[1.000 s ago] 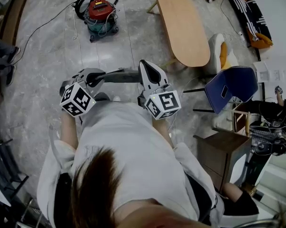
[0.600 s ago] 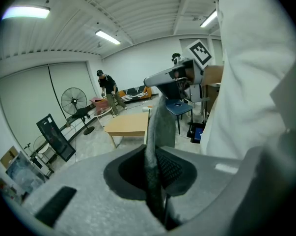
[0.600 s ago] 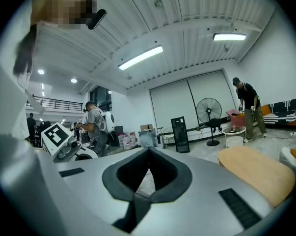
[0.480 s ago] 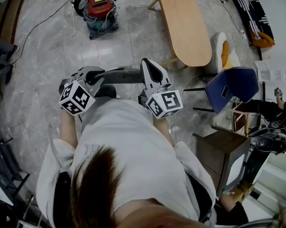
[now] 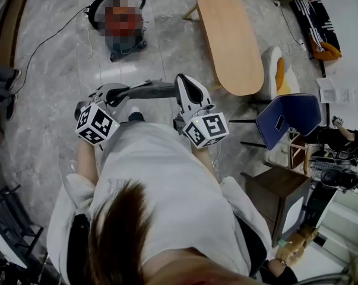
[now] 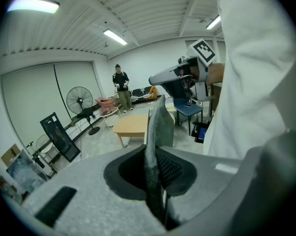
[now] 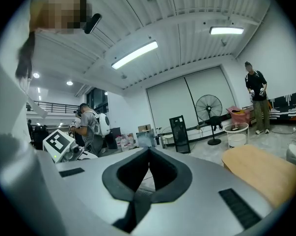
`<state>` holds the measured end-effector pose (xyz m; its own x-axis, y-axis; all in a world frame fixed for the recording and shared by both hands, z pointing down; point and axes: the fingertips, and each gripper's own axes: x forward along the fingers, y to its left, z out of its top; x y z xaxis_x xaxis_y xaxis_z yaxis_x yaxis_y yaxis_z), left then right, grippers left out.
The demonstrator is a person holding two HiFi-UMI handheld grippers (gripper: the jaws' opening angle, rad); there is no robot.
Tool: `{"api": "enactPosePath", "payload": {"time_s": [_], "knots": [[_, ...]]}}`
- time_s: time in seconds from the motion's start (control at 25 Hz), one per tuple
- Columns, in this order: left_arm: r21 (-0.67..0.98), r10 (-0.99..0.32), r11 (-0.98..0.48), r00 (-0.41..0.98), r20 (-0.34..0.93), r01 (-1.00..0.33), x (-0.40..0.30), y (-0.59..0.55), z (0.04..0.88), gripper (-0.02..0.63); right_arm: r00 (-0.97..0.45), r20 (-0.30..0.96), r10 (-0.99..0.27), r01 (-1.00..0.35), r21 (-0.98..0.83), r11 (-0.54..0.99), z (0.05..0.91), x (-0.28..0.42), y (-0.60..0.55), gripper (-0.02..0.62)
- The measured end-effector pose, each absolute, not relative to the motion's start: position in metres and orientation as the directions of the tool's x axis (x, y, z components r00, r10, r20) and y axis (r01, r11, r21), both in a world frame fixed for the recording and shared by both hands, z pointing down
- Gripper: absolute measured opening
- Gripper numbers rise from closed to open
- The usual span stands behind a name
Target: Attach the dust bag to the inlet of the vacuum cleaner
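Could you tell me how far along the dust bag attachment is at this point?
Done: the left gripper is shut on the grey dust bag. In hand: only that; the right gripper is shut, empty. Left: the vacuum cleaner stands far across the floor, bag unattached.

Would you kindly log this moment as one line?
left hand-held gripper: shut on dust bag | right hand-held gripper: shut, empty | vacuum cleaner: ahead, bag not attached

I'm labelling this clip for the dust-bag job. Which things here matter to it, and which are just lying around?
Job:
dust bag, clamped in the left gripper
vacuum cleaner, further ahead
right gripper, shut and empty

Just around:
wooden table
blue chair
standing fan
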<state>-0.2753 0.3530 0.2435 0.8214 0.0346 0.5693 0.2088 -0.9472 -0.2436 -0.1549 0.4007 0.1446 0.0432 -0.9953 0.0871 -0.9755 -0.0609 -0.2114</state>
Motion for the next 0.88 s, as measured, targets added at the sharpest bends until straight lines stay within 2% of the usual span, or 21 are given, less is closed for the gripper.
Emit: {"api": "enactPosePath", "payload": {"time_s": [0.52, 0.88], "knots": [[-0.303, -0.093, -0.948, 0.833, 0.545, 0.092, -0.258, 0.253, 0.241, 0.038, -0.009, 0.093, -0.996, -0.978, -0.207, -0.011, 0.147, -0.142, 0.330, 0.002], [-0.261, -0.101, -0.963, 0.814, 0.572, 0.064, -0.235, 0.237, 0.256, 0.037, -0.065, 0.123, -0.990, -0.974, -0.224, 0.036, 0.163, -0.117, 0.295, 0.002]]}}
